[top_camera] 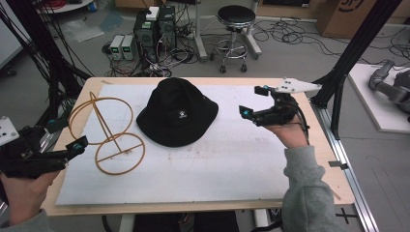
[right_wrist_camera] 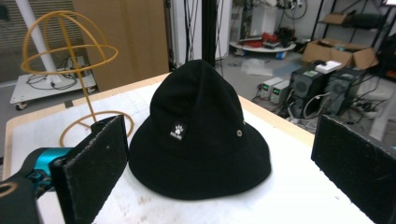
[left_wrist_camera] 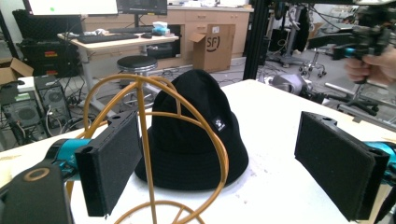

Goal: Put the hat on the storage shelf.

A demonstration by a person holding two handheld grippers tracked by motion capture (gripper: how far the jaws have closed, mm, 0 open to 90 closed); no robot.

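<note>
A black bucket hat [top_camera: 176, 113] with a small white paw badge lies crown up in the middle of the white table top [top_camera: 217, 169]. To its left stands a yellow wire hat stand [top_camera: 109, 133], its domed top tilted over a ring base. My left gripper [top_camera: 66, 134] is open at the table's left edge, just left of the stand. In the left gripper view the stand [left_wrist_camera: 144, 140] rises between the gripper's [left_wrist_camera: 219, 140] jaws, with the hat [left_wrist_camera: 196, 126] behind it. My right gripper [top_camera: 253, 101] is open, raised to the right of the hat. Its own view [right_wrist_camera: 219, 154] frames the hat [right_wrist_camera: 201, 126], with the stand [right_wrist_camera: 65, 51] farther back.
Beyond the table stand a round stool [top_camera: 235, 19], computer towers [top_camera: 154, 29] and tangled cables on the floor. A black frame post [top_camera: 355, 53] rises by the table's right edge. A grey robot part [top_camera: 389, 84] lies on a white platform at far right.
</note>
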